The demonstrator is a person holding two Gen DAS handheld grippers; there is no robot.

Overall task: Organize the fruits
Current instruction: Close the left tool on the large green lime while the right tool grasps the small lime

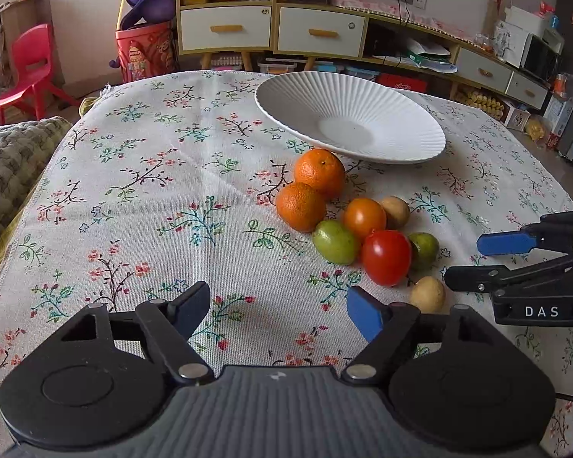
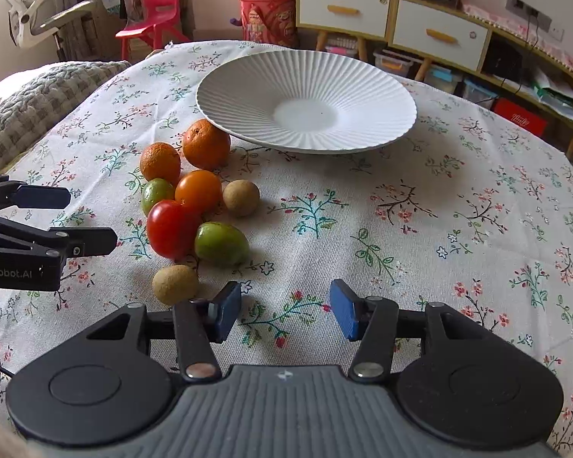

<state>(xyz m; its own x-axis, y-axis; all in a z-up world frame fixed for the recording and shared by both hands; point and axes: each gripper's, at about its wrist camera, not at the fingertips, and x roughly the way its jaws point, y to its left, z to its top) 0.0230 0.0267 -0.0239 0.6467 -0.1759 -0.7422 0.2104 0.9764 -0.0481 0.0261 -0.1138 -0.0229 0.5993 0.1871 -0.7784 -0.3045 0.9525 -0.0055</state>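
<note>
Both grippers, left gripper (image 1: 279, 315) and right gripper (image 2: 285, 311), fingers wide apart holding nothing; small round fruits incl. soft glossy red tomato (image 2: 170, 229) clustered just before ribbed white ceramic plate (image 2: 382, 95) on floral-cloth counter (image 2: 439, 229); likely light, slippery, grip gently across middle.

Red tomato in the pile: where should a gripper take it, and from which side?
Grip the red tomato across its widest middle, coming from above. It is smooth and rounded, and packed against the orange tomato and two green fruits, so a level approach would likely knock neighbours. The right gripper is open nearby; set the fingers across its freest sides.
</note>
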